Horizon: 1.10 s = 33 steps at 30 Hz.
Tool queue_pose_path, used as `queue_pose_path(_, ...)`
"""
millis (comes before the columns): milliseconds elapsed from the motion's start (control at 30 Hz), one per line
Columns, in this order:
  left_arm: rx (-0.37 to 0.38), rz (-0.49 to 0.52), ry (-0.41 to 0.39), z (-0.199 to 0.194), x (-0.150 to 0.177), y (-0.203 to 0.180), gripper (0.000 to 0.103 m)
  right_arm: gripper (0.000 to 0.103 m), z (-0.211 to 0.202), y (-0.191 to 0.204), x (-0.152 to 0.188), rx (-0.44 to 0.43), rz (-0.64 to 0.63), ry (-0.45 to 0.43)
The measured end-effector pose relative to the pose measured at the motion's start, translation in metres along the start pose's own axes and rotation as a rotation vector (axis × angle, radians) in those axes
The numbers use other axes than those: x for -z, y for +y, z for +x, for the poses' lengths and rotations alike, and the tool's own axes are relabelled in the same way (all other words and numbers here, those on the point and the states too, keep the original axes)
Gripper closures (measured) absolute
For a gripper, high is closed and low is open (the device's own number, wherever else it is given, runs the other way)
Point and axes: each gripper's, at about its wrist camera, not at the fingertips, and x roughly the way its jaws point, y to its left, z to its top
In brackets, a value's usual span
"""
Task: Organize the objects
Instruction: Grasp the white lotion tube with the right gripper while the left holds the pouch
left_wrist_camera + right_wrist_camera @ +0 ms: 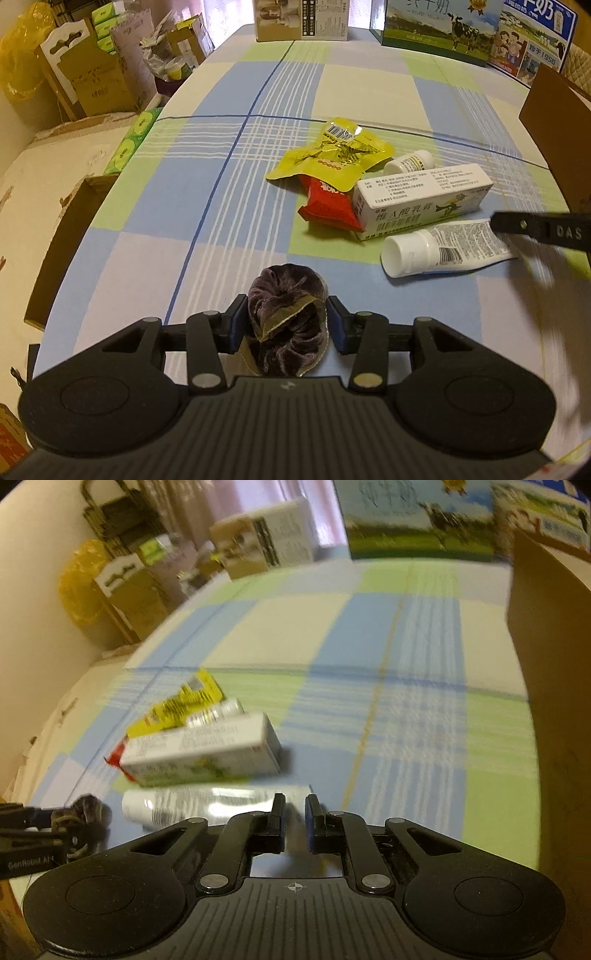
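Between the blue pads of the left claw (pixel 289 325) sits a dark purple velvet scrunchie (pixel 288 317), bunched up with a bit of olive fabric or tag showing in its folds. The pads flank it closely on both sides and appear to touch it, so the claw grasps the scrunchie, part of which sticks out ahead of the fingertips over the checked tablecloth (pixel 207 206).

Ahead and to the right of that claw lies a small heap: a white tube (pixel 439 247) nearest, with its cap turned toward the claw; a white carton (pixel 421 199) just behind it; a red packet (pixel 325 203) partly under the carton; a yellow pouch (pixel 332 155) overlapping the red one; and a small white bottle (pixel 408 162) on its side beyond the carton.

The right claw (pixel 294 812) is clenched, its pads drawn close with only a narrow slit between them. The blurred flat end of the tube lies at its fingertips; whether it is pinched cannot be told. A brown cardboard box (pixel 546 657) stands to its right.
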Motion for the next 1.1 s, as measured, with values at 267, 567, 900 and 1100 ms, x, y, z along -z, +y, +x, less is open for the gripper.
queue_pose_path(267,-0.001,-0.004,0.010,-0.004,0.003,0.001,0.062,0.096,-0.014,0.012,0.011,0.023,-0.020,-0.010)
queue_pose_path(567,-0.006,-0.010,0.012,-0.004,0.007,0.003,0.061,0.096,0.014,-0.002,-0.009,0.023,0.037,-0.096)
queue_pose_path(900,-0.009,-0.007,0.015,-0.003,0.006,0.001,0.061,0.096,0.002,0.016,0.001,-0.022,-0.099,0.043)
queue_pose_path(1100,-0.011,0.001,0.022,-0.007,0.010,0.000,0.061,0.096,-0.015,0.044,0.025,-0.002,-0.147,0.128)
